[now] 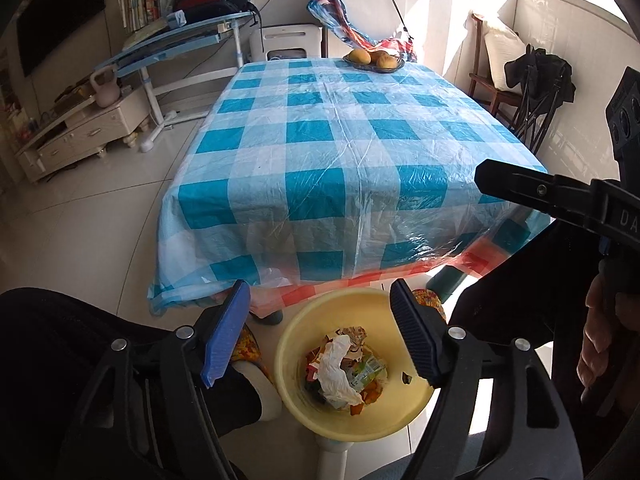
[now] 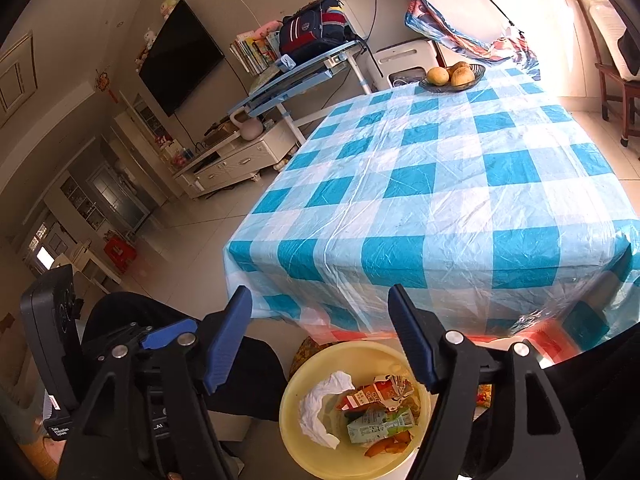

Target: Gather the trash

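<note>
**Both grippers standing open over the filled bin**

The left gripper (image 1: 320, 332) is hanging with jaws spread and empty, directly above the yellow bin (image 1: 304, 416), presumably positioned for a drop. The right gripper (image 2: 320, 336) is likewise standing open, holding nothing. The trash (image 2: 372, 412), namely a tissue, cartons and peel, is lying inside the bin, which is sitting on the floor at the table's (image 2: 440, 184) near edge. The checked tabletop is showing only a fruit bowl (image 2: 452, 76).
</note>
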A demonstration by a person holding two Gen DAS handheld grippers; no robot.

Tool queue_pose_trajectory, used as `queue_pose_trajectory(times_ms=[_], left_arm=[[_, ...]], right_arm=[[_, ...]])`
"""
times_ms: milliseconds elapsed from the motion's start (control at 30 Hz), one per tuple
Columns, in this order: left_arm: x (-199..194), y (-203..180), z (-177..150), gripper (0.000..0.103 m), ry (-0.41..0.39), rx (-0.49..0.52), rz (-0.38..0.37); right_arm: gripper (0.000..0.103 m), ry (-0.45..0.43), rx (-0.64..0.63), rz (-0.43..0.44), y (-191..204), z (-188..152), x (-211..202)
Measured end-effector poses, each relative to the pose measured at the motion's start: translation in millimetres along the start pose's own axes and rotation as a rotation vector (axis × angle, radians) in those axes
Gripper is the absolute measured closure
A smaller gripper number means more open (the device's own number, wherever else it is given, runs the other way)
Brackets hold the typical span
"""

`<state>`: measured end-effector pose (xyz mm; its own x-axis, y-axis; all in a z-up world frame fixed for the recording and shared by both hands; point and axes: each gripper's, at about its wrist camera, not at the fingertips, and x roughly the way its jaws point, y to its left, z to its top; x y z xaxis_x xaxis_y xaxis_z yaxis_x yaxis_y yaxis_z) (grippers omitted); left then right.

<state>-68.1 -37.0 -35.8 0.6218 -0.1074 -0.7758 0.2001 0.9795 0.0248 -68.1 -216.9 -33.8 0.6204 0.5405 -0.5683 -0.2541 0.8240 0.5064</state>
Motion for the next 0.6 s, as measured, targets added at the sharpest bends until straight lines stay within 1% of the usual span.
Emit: queue_pose_trajectory(times_ms=[33,100,200,267,333,400,467,567,600], left_arm=[[-3.3,0.3,2.0,0.022,-0.022,-0.005,0.003],[-10.9,-0.3,8.5,0.014,-0.074,-0.01,0.017],[-24.5,-3.2,26.2,0.009,-0.166,0.016,0.065],[-34.4,-2.4,40.5,0.007,-0.237,0.026,0.1],[-42.3,2.7,51.8,0.007,-0.301,0.011,0.123],[-45.0,10.3,55.6,0.007,-0.347,-0.025,0.14],[-42.0,17.7,50.8,0.007,-0.361,-0.058,0.162],[-31.1,25.9,46.3,0.007,-0.31,-0.091,0.165],[-31.1,27.0,46.6,0.007,-0.312,-0.096,0.16]], right_arm=[[0.032,-0.01,-0.004,-0.011,0.0,0.6,-1.5],[0.028,-0.038,-0.021,-0.041,1.6,1.9,-5.6],[0.023,-0.1,-0.071,-0.109,8.4,4.1,-14.9],[0.018,-0.157,-0.116,-0.181,13.7,4.8,-23.5],[0.012,-0.215,-0.157,-0.257,19.5,5.7,-31.4],[0.011,-0.256,-0.181,-0.304,22.1,6.8,-36.7],[0.009,-0.275,-0.188,-0.323,19.3,9.1,-37.7],[0.009,-0.275,-0.188,-0.346,16.5,10.4,-34.4],[0.009,-0.274,-0.189,-0.35,16.1,10.7,-32.9]])
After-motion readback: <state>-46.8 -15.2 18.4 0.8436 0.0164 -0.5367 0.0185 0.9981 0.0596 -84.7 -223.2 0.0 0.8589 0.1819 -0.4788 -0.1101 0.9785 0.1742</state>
